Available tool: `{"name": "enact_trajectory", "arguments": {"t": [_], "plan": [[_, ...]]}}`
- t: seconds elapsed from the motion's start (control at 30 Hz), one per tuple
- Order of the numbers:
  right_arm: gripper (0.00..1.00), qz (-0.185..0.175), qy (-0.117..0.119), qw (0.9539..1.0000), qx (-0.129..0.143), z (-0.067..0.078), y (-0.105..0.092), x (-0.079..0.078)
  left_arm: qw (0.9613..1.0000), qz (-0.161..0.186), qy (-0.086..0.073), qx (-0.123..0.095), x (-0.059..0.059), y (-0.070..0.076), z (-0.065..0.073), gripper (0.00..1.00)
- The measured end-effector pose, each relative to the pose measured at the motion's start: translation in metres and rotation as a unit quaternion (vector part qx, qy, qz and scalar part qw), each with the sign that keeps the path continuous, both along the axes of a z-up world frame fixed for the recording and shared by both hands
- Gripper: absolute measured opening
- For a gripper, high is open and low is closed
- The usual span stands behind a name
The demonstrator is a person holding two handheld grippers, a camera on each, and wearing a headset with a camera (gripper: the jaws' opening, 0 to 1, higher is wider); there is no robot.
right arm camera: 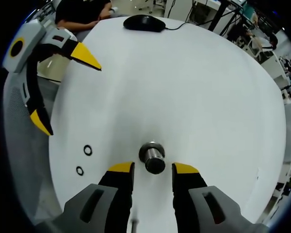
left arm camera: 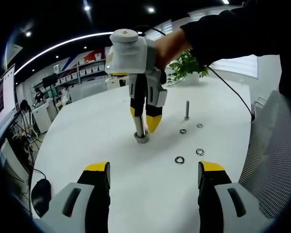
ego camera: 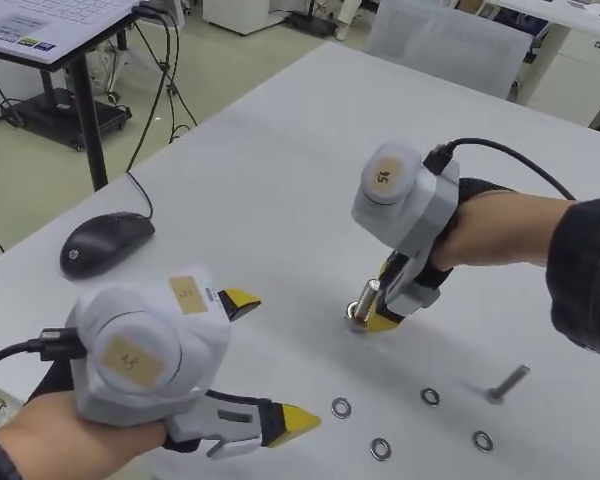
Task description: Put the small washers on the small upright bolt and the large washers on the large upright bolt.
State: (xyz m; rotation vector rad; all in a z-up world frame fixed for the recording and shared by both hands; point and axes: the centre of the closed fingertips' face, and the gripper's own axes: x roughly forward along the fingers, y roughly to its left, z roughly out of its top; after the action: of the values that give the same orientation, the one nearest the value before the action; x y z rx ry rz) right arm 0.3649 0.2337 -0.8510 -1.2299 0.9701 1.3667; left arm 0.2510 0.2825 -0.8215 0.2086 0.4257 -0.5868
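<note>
The large bolt stands upright on its head on the white table. My right gripper points down over it, slightly open, with a jaw on each side and thin gaps showing. The small bolt stands farther right. Several washers lie flat near it: one, another, a third. My left gripper hovers wide open and empty, left of the washers.
A black mouse with its cable lies at the table's left edge. A laptop sits on a side stand beyond that edge. A chair back stands at the far side.
</note>
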Motion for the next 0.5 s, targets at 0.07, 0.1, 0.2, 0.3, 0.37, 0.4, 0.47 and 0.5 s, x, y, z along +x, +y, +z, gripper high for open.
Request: {"name": "enact_trajectory", "arguments": {"t": [0.07, 0.1, 0.2, 0.3, 0.37, 0.4, 0.47, 0.5], "plan": [[0.32, -0.001, -0.003, 1.0, 0.003, 0.003, -0.002, 0.0, 1.0, -0.003, -0.002, 0.001, 0.001, -0.001, 0.002, 0.73], [0.32, -0.003, -0.004, 1.0, 0.004, 0.005, -0.004, 0.0, 1.0, -0.004, -0.002, 0.002, 0.001, -0.002, 0.002, 0.73], [0.32, -0.005, -0.009, 0.9999, 0.012, 0.012, -0.007, -0.001, 0.9999, -0.008, -0.004, 0.005, 0.001, -0.002, 0.005, 0.73], [0.32, -0.008, -0.014, 0.9998, 0.015, 0.018, -0.012, -0.002, 0.9999, -0.012, -0.006, 0.007, 0.002, -0.003, 0.007, 0.73], [0.32, -0.011, -0.016, 0.9996, 0.019, 0.023, -0.016, -0.004, 0.9998, -0.015, -0.007, 0.009, 0.002, -0.004, 0.009, 0.73], [0.32, -0.014, -0.016, 0.9996, 0.021, 0.025, -0.018, -0.006, 0.9998, -0.018, -0.007, 0.01, 0.002, -0.005, 0.01, 0.73], [0.31, -0.018, -0.014, 0.9994, 0.025, 0.027, -0.021, -0.008, 0.9997, -0.022, -0.008, 0.011, 0.002, -0.007, 0.011, 0.73], [0.31, -0.019, -0.015, 0.9994, 0.026, 0.028, -0.023, -0.008, 0.9996, -0.025, -0.008, 0.012, 0.002, -0.008, 0.012, 0.73]]}}
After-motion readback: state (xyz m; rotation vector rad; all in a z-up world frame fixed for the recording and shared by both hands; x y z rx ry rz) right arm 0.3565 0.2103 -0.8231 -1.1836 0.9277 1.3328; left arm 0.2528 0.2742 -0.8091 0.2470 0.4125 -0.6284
